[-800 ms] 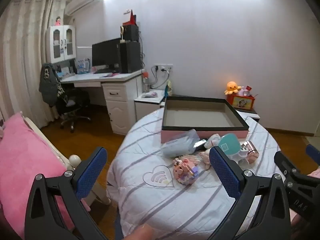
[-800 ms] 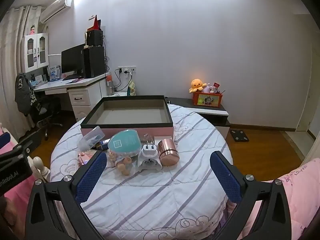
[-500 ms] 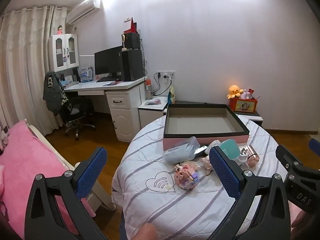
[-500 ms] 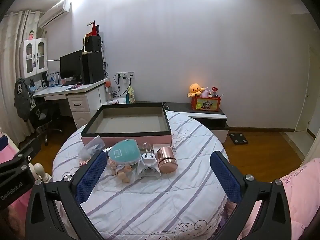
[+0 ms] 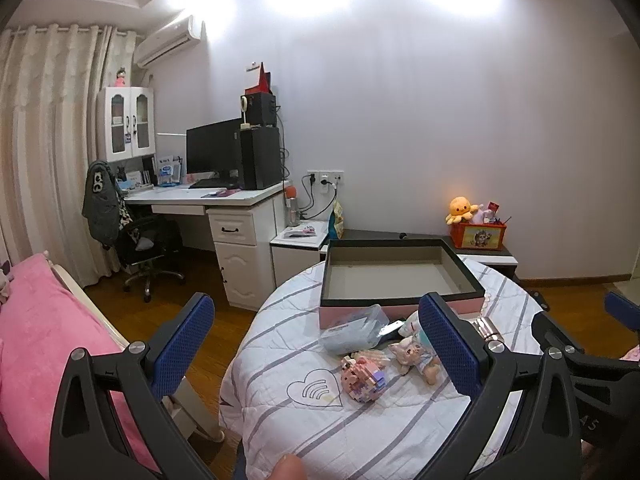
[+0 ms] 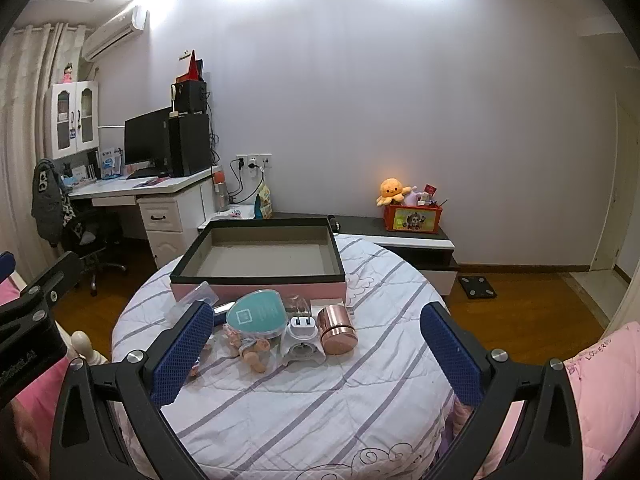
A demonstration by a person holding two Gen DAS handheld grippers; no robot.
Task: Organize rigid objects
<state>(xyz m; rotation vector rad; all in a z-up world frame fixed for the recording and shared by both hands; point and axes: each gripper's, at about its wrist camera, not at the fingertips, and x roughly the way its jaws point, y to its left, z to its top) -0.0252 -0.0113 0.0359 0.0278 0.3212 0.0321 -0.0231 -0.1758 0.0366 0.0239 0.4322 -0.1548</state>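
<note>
While both grippers' fingers gape empty, only the right view shows the copper canister (image 6: 337,329).

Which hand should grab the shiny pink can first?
Probably the right. The copper-pink can lies between the open right gripper fingers' line of view, while in the left wrist view the left gripper faces the block toy instead.

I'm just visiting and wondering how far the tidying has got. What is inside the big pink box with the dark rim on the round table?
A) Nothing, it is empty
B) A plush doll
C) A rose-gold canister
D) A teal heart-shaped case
A: the pink box shows only its bare grey floor, while the rose-gold canister, doll and teal heart-shaped case lie on the table in front of it.
</note>
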